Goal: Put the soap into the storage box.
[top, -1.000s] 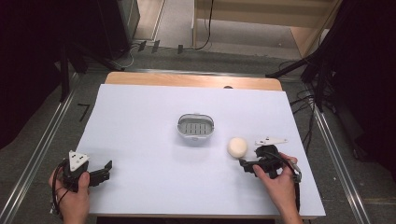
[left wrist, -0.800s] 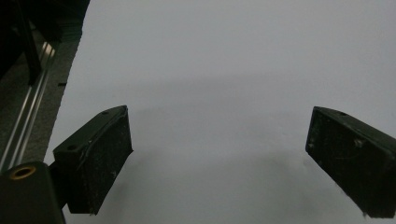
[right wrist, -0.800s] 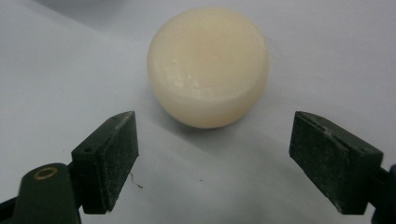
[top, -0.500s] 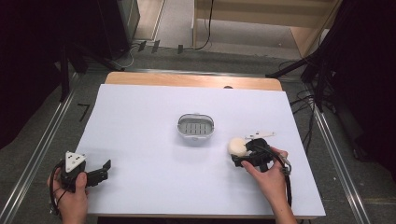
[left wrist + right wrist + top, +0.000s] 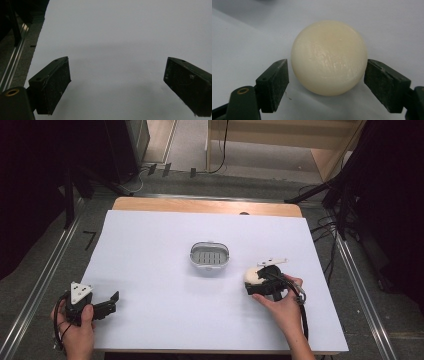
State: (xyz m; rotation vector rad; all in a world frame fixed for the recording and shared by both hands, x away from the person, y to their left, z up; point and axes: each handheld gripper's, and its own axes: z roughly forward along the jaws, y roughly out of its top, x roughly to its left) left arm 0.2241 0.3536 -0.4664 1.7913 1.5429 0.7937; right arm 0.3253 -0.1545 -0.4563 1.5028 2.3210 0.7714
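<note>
A cream, smooth ball [image 5: 329,56] rests on the white table cover [image 5: 150,245], right of centre. My right gripper [image 5: 325,80] is open, with one black jaw on each side of the ball; a thin gap shows at the left jaw. From above, the right gripper [image 5: 255,282] lies low on the table, pointing left at the ball [image 5: 251,274]. A small grey slotted dish [image 5: 209,256] stands at the middle of the table, just left of the ball. My left gripper [image 5: 111,303] is near the front left corner, and its jaws [image 5: 117,82] stand wide open over bare cover.
The white cover ends at a wooden strip [image 5: 205,206] along the far edge. Metal rails [image 5: 45,270] run along both sides of the table. Cables [image 5: 325,227] lie on the floor to the right.
My right gripper has slid left toward the ball, and its jaws now flank it. The left hand has shifted slightly with its gripper still open.
</note>
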